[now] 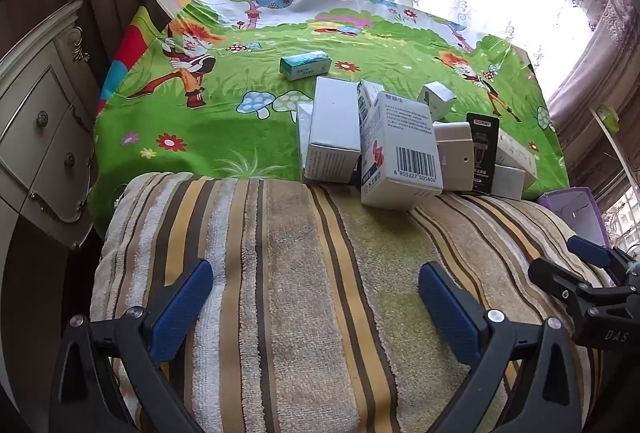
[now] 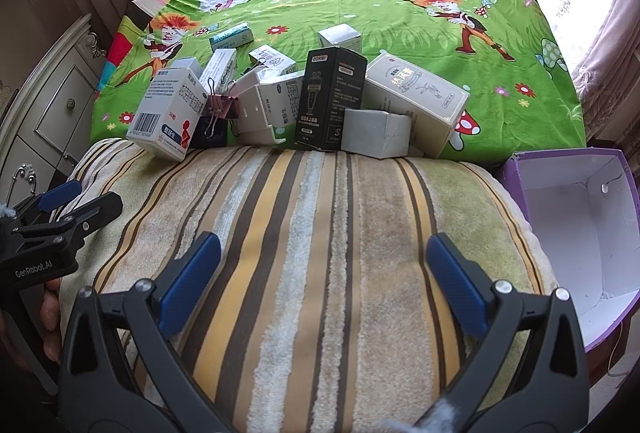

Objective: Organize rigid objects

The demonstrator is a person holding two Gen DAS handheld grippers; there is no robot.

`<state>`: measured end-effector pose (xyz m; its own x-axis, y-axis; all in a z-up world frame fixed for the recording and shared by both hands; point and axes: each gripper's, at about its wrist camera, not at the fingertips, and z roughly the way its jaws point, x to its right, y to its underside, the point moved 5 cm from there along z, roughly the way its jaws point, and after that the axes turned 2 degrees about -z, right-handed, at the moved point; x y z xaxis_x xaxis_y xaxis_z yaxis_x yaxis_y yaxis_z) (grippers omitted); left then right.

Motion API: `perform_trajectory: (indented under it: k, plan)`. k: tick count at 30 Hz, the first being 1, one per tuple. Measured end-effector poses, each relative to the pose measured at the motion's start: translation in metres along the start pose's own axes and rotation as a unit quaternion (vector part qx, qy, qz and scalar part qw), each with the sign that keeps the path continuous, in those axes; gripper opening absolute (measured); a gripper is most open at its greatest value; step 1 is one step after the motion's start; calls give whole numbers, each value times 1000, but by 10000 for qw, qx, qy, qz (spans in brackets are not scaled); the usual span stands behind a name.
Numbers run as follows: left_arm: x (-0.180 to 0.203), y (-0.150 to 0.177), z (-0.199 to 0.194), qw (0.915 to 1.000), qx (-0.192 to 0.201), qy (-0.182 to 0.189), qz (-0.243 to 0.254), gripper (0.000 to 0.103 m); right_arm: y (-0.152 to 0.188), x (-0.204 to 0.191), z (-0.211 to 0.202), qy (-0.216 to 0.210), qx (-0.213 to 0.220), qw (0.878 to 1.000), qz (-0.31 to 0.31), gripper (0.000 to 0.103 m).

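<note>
Several small cartons are piled on the green cartoon cloth (image 1: pixel 224 121) just past a striped towel (image 1: pixel 304 273). A white barcode box (image 1: pixel 400 153) leans at the towel's edge; it also shows in the right wrist view (image 2: pixel 168 113). A black box (image 2: pixel 330 97) stands upright beside a cream box (image 2: pixel 416 97). A pink binder clip (image 2: pixel 222 107) lies among them. A teal box (image 1: pixel 305 64) lies apart, farther back. My left gripper (image 1: pixel 316 297) is open and empty over the towel. My right gripper (image 2: pixel 324 273) is open and empty over the towel, short of the pile.
An open purple box with a white inside (image 2: pixel 580 225) sits at the towel's right end. A white dresser with drawers (image 1: pixel 44 137) stands at the left. Curtains and a bright window lie behind the table. The right gripper's body shows in the left wrist view (image 1: pixel 592 293).
</note>
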<state>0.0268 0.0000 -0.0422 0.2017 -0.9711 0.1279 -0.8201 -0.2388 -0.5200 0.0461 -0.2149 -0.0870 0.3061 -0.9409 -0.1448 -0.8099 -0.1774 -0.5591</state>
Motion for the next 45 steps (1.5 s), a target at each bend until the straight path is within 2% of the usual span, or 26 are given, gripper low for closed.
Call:
perform_trajectory:
  k: [14,19,23,28,34,38,42,44,45]
  plan:
    - [6,1,-2,9999,67,117,68,103,-1,1,1,-28,169,9999,-21,103]
    - [2,-2,-5,9994,61,313,-107,103,-2,1,3,-32,165,9999,-17,103]
    - [0,-3,-7,9974,171,616,-326,103,-2,1,5,-29,109,9999,-14,103]
    - [0,-2,-7,9986,169,460,-213,103,-3,1,6,-41,14,10000,-8,103]
    - [0,-1,-8,9982,159,539,-217,103,-5,4,7,-331,-284,9990,-111,103]
    - [4,-2,-10,9962,268,805,-204,103,-4,3,5,-475,-102,9983,-317,103]
    - [12,-3,-13,9954,294,912,-74,103,-7,8,4,-878,13,9959,-225,103]
    - [17,-2,-14,9926,176,1202,-87,103,-9,9,4,-931,34,9955,-182,103]
    - [18,-3,-14,9923,126,1231,-100,103,-9,8,5,-906,18,9956,-230,103]
